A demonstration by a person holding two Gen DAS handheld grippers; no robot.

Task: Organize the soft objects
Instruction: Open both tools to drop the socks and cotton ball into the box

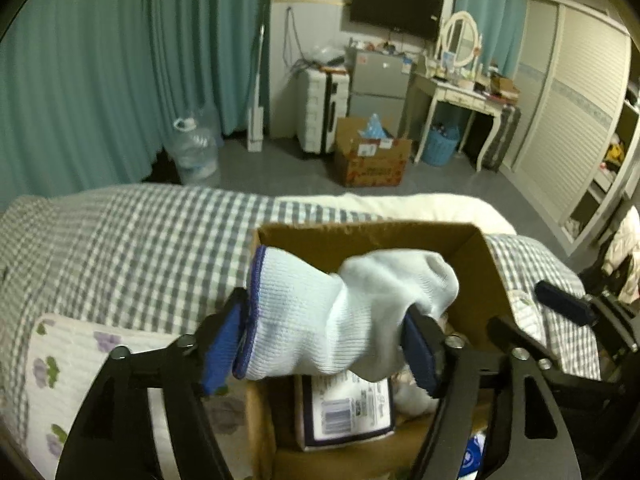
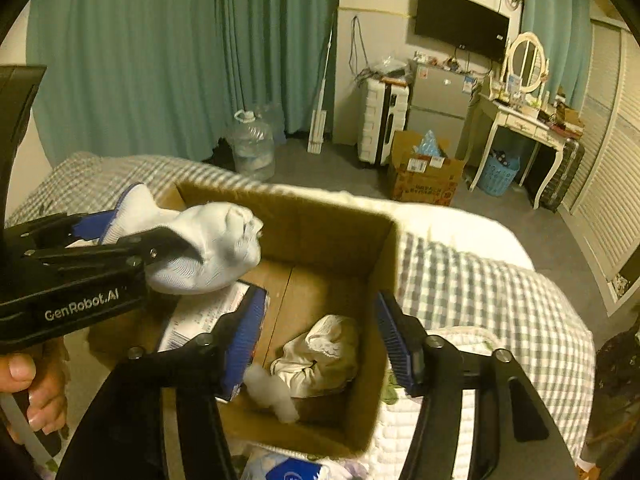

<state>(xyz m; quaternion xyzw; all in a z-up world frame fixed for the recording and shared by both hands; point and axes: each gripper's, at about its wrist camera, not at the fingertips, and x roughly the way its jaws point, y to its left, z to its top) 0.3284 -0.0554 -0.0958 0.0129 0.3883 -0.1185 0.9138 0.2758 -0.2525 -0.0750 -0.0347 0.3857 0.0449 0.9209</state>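
A white sock [image 1: 344,312] with a blue-trimmed cuff hangs between the blue pads of the left gripper [image 1: 320,348], bunched up, above an open cardboard box [image 2: 340,232] that sits on the bed [image 2: 500,292]. The left jaws stand well apart; the cuff touches the left pad and the toe end rests against the right one, but I cannot tell whether the pads press it or the sock is simply slipping free. From the right wrist view the sock sits over the box's left edge, above a flat printed package [image 1: 344,412] lying along the left side of the box floor.

The right gripper [image 2: 320,340] is released, its jaws spread with nothing clamped, held over the near part of the box. Beneath it, toward the near right corner of the box, lies a crumpled cream cloth [image 2: 320,356], with a small white fluffy piece [image 2: 272,396] just beside it.

The bed wears a grey-and-white checked cover, and a quilted pad [image 1: 80,360] with purple flowers lies at its near edge. A person's hand [image 2: 36,392] grips the left tool's handle.
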